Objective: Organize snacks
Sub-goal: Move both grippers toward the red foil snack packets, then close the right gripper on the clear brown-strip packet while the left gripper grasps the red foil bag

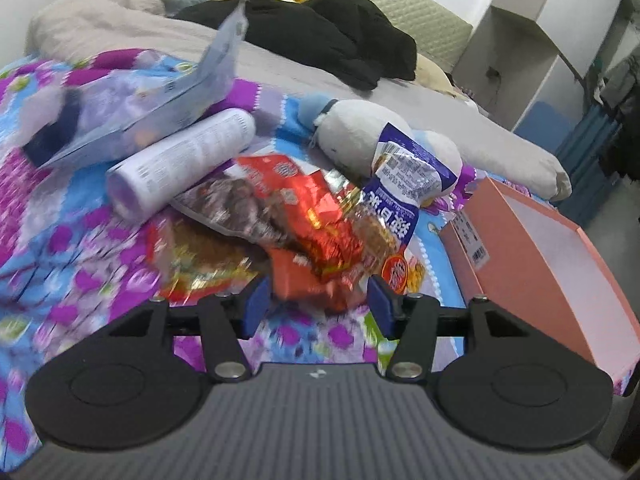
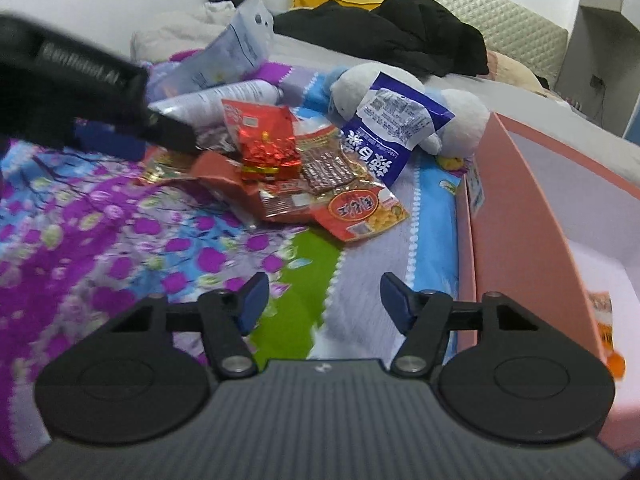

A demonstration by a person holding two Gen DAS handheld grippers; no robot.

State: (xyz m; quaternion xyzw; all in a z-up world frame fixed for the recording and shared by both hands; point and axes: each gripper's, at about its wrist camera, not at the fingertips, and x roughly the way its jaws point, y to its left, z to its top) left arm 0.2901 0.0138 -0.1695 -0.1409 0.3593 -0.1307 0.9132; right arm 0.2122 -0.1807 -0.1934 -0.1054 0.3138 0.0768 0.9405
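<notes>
floral bedspread (image 1: 60,272) under the left wrist view carries a heap of crinkled red snack packets (image 1: 296,216) beside one pink box (image 1: 532,264); the left hand-held gripper (image 1: 318,304) tilts down, jaws apart around a packet's edge, not pressing. right wrist view: the right hand-held gripper (image 2: 320,300) hangs open over bare bedspread, the box (image 2: 520,200) holding one orange packet (image 2: 604,320).

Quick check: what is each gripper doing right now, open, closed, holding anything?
Left gripper: open, reaching the red snack packets, nothing gripped.
Right gripper: open, empty.
</notes>
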